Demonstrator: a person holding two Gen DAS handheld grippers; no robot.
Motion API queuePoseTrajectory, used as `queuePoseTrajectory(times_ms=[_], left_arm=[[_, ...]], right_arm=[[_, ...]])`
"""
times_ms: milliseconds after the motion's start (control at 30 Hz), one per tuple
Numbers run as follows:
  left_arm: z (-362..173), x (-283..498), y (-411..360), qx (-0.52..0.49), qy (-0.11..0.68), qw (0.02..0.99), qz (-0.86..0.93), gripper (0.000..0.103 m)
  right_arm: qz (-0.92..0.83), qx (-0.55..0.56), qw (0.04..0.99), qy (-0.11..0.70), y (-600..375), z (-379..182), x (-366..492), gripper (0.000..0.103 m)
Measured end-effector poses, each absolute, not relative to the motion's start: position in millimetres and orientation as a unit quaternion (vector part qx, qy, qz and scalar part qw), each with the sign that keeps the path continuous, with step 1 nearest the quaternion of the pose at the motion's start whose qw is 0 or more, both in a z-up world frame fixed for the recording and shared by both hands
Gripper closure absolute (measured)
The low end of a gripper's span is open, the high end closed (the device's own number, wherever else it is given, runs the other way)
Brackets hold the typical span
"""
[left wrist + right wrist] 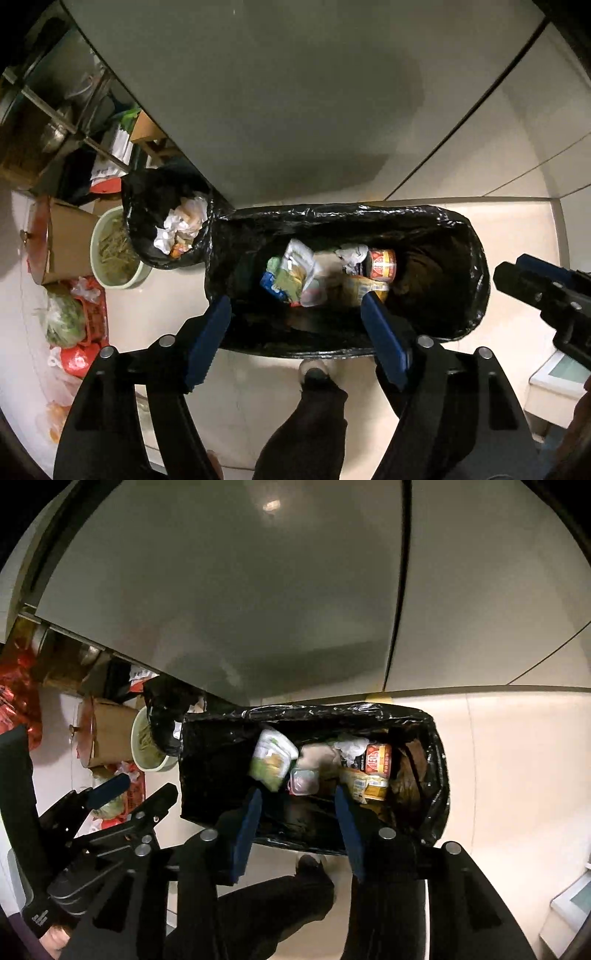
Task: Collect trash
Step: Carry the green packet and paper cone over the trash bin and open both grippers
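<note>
A rectangular bin lined with a black bag [454,229] stands on the floor against a grey cabinet; it also shows in the right wrist view [432,731]. Inside lie a green and white packet [295,273], a red can [382,264], crumpled paper [352,254] and a yellow wrapper [365,286]. In the right wrist view the green packet [273,757] is blurred above the bin's left part, free of the fingers. My left gripper [295,328] is open and empty above the bin's near edge. My right gripper [297,814] is open and empty over the bin.
A smaller black bag with white paper [181,225] stands left of the bin. Beside it are a green bowl of vegetable scraps [114,254], a cardboard box [62,240] and red plastic bags [85,325]. The person's foot [314,373] is before the bin. A white box [554,387] sits right.
</note>
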State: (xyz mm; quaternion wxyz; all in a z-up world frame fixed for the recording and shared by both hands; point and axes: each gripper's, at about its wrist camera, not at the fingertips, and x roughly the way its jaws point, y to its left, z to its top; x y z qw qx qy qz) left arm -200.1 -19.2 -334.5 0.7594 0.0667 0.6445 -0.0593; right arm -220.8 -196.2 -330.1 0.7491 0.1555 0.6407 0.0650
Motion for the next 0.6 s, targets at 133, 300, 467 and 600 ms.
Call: queuePoseTrajectory(times_ms=[133,300,467,600], left_arm=[[-319.9,-202.0,-20.4,0.058,0.643,0.76,-0.072,0.025],[-309.6,-202.4,-21.3,0.049,0.649,0.753,-0.096,0.021],[-305.5,-203.6,-15.5,0.052,0.657,0.746,-0.097,0.021],[-295.5,-205.9,-10.4,0.061,0.659,0.743,-0.102,0.021]], right_arm=[[0.063,0.161,0.753,0.635,-197.0,-314.2,-225.0,0.06],[0.06,0.161,0.761,0.625,-192.2,-296.6,-226.7,0.06],[0.056,0.166,0.765,0.62,-192.2,-284.4,-225.9,0.06],[0.051,0.175,0.765,0.617,-198.2,-273.2,-229.1,0.06]])
